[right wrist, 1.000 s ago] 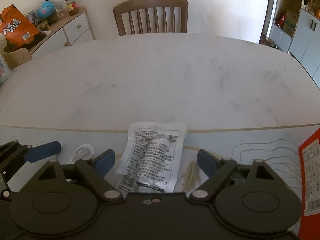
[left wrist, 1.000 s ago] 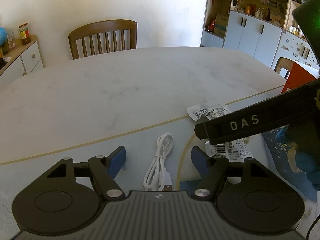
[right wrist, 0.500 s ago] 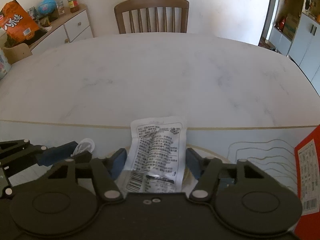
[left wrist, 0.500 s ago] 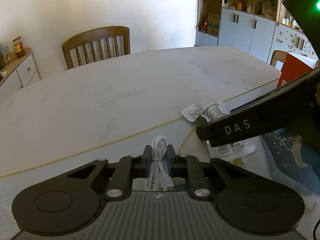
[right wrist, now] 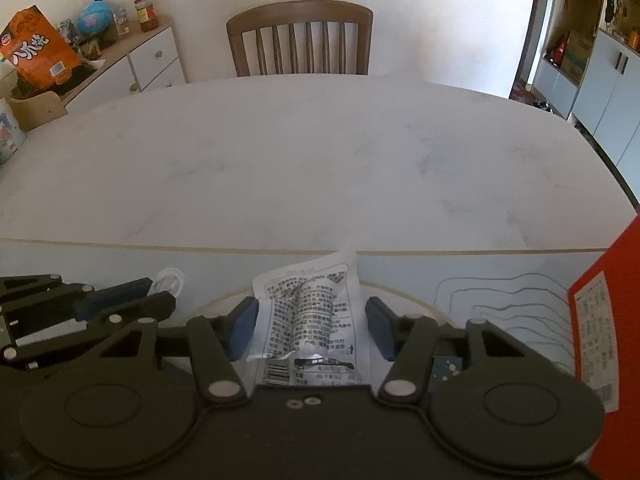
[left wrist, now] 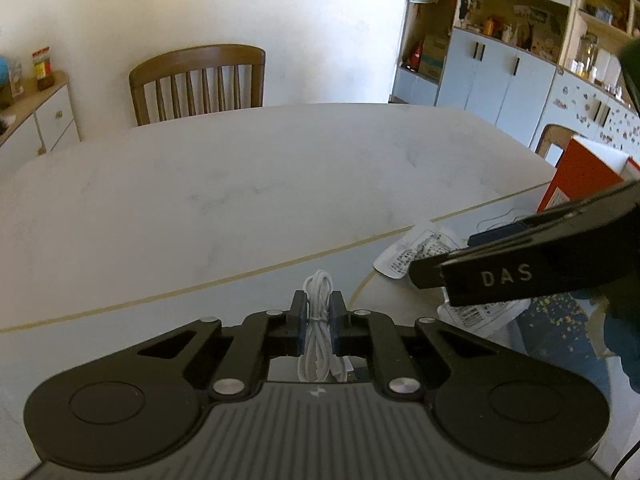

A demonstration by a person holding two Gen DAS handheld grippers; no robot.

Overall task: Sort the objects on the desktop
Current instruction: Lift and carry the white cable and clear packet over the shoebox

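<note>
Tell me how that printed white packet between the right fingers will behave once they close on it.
The packet is already creased with a corner curled up, so it will probably crumple and sag rather than hold flat. It looks thin and light. Its glossy film may slip in the right gripper, whose fingers stand apart.

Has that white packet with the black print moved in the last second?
Yes. The white packet has its far corner lifted up to the tan line on the table, as the right gripper closes around it.

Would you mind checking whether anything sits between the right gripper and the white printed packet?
Nothing visible does: the white printed packet already lies between the open fingers of the right gripper.
</note>
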